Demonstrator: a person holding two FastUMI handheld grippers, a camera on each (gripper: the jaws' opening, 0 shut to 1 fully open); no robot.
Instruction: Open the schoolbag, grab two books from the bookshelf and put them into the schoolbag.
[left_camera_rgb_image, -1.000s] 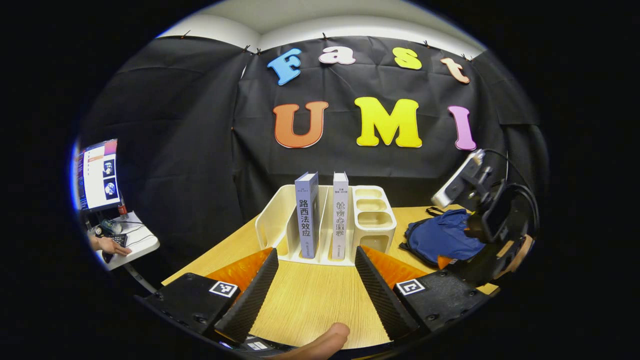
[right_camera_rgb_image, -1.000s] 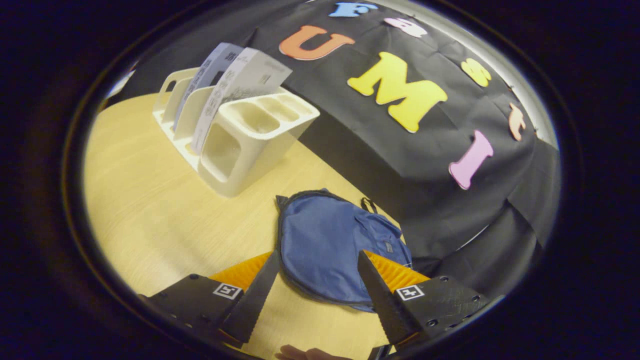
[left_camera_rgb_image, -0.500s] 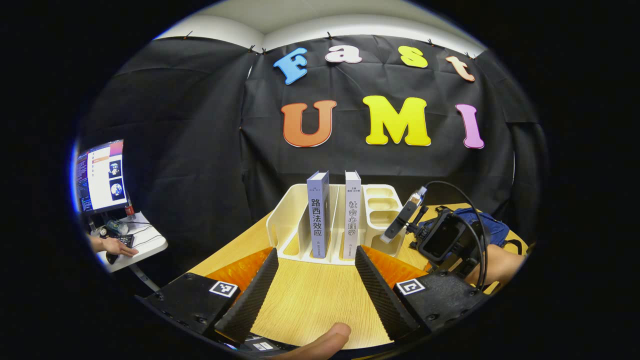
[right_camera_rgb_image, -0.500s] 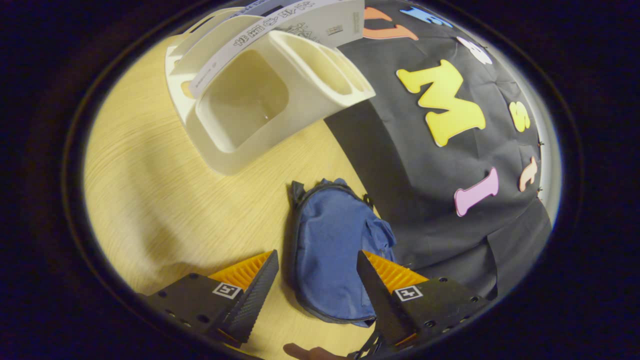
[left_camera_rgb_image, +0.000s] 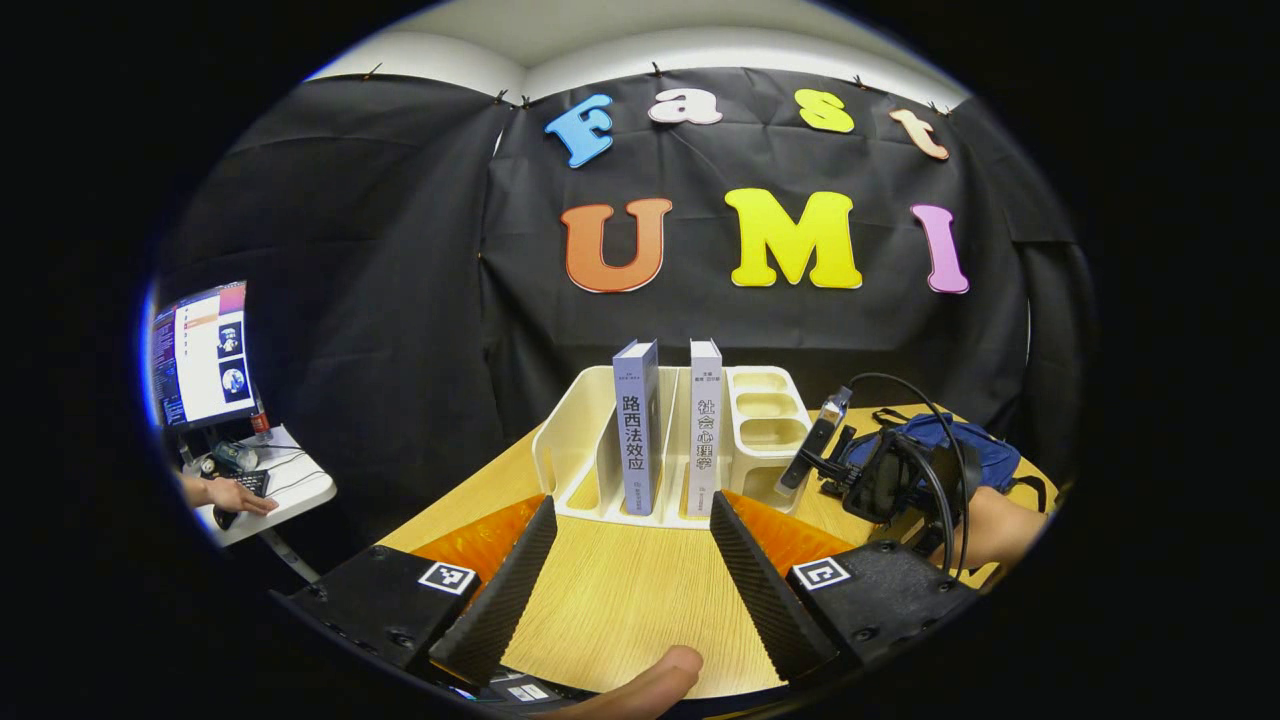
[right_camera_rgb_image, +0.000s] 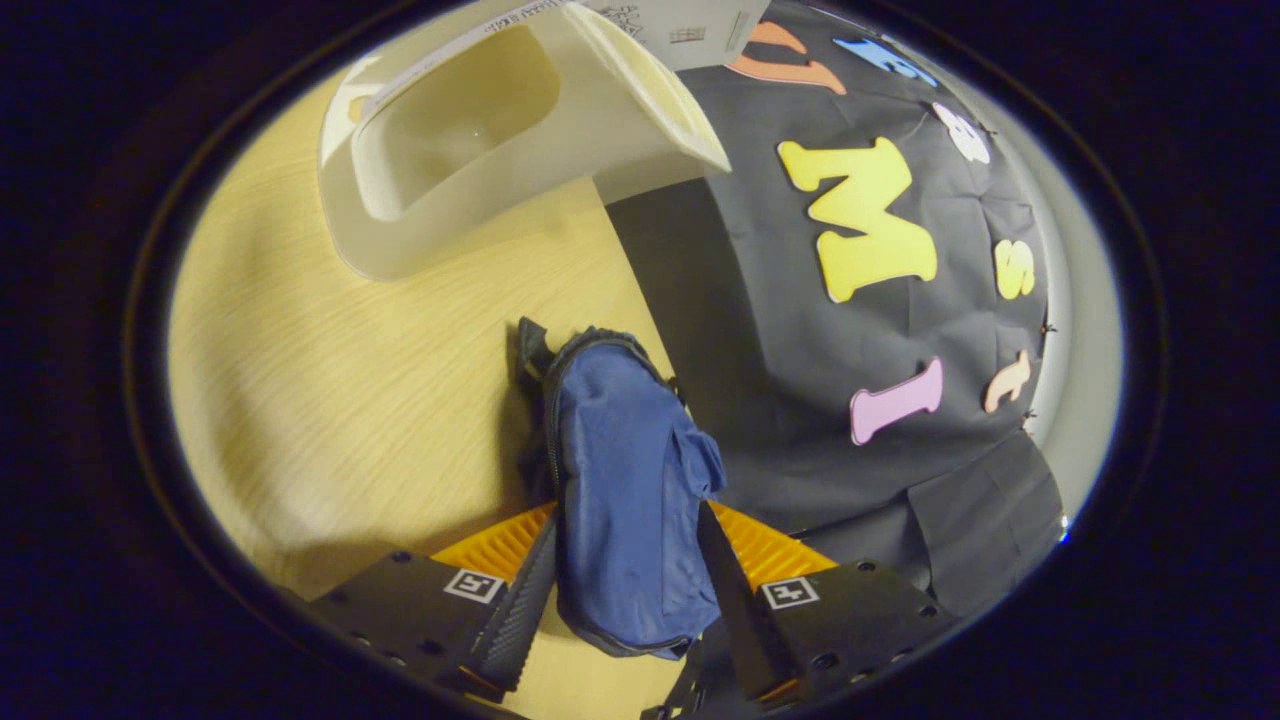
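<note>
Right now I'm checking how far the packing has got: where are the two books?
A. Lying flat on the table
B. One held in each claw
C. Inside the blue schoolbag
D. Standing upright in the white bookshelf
D: the grey book and the white book both stand upright in slots of the white bookshelf, untouched.
</note>
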